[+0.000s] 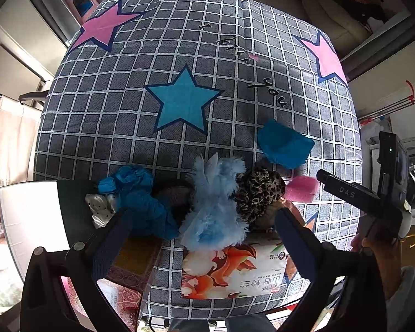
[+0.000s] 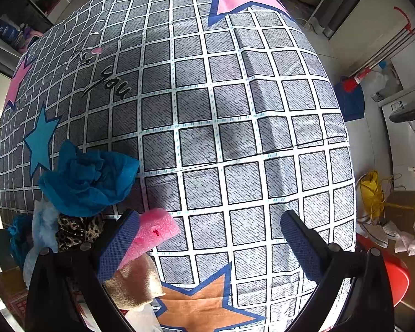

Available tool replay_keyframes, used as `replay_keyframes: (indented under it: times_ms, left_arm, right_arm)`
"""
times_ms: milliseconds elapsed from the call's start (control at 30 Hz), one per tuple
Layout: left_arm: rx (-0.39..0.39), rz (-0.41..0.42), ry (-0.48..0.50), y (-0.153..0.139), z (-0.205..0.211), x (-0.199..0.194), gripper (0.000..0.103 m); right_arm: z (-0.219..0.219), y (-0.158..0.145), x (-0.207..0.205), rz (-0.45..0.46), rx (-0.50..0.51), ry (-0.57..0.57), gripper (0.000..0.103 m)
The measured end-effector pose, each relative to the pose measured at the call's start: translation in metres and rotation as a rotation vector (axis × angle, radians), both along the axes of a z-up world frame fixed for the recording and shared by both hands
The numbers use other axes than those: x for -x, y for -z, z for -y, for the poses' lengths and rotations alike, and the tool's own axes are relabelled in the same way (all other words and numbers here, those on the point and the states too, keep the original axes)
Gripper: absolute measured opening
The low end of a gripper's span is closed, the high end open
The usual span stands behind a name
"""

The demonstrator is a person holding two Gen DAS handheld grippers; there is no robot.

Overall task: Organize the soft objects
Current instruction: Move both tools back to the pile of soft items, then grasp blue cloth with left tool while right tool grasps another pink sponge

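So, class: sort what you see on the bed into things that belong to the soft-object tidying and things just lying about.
Job:
fluffy blue toy
leopard-print fabric
pink foam
crumpled blue cloth

Lying about:
printed packet
mop
yellow bag

in the left wrist view, a bed cover (image 1: 102,127) fills the upper and middle frame. low in the centre lies a fluffy toy (image 1: 215,207); touching its right side is a spotted scrunchie (image 1: 258,191), and just right of that a foam block (image 1: 301,189). above the block, apart from it, sits a crumpled cloth (image 1: 285,145). left of the toy lies a bunched cloth (image 1: 141,202), with a dotted fabric (image 1: 99,207) at its left. below the toy a printed packet (image 1: 235,271) lies on the cover.
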State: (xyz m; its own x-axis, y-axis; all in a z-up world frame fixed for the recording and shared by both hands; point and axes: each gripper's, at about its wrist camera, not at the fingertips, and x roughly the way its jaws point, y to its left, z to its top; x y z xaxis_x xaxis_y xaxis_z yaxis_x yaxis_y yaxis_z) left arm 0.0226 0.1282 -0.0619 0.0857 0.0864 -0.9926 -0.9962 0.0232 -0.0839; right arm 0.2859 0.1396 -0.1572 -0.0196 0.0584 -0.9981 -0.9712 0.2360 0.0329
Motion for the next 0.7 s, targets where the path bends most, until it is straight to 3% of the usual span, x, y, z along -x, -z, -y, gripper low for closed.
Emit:
replay_keyframes:
  times_ms: [200, 333, 533, 700]
  left_arm:
    - [0.023, -0.013, 0.08, 0.035, -0.032, -0.059, 0.103]
    - [0.05, -0.003, 0.068, 0.061, -0.059, -0.084, 0.103]
    - [0.039, -0.001, 0.057, 0.081, -0.094, -0.115, 0.103]
    - [0.066, -0.026, 0.061, 0.109, -0.114, -0.138, 0.103]
  right_arm:
    - [0.025, -0.001, -0.055, -0.022, -0.006, 0.091, 0.103]
    - [0.041, -0.004, -0.068, -0.078, -0.016, 0.095, 0.103]
    - [0.05, -0.012, -0.044, -0.192, -0.065, 0.006, 0.103]
    - [0.051, -0.007, -0.02, -0.342, -0.081, -0.113, 0.103]
